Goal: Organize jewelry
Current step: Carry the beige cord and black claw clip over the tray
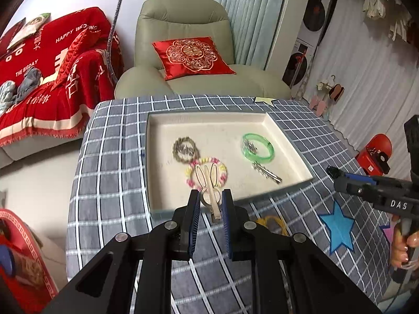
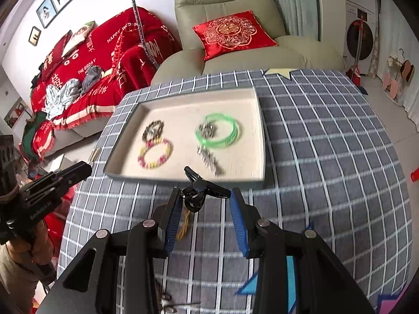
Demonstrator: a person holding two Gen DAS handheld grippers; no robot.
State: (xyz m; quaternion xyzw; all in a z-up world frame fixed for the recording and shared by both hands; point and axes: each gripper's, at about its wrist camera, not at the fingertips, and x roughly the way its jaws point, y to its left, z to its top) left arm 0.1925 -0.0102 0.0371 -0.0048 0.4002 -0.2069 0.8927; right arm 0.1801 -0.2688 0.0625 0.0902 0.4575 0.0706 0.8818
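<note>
Ahead of both tools, the shallow cream tray [image 1: 157, 162] already holds bracelets; left tool [image 1: 211, 204] pinches a beige rabbit-eared clip [image 1: 210, 191]; right tool [image 2: 205, 201] grips a black hair clip [image 2: 201, 187]; both clips remain to place

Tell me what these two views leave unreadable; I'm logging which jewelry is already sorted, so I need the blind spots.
- Right wrist view: motion blur smears the silver hair clip and metal piece inside the green bangle; their details are unreadable.
- Left wrist view: the left tongs cover the beige clip's lower end.
- Both views: tong fingers hide most of the yellow cord on the tablecloth.
- Right wrist view: bottom edge crops small items.
</note>
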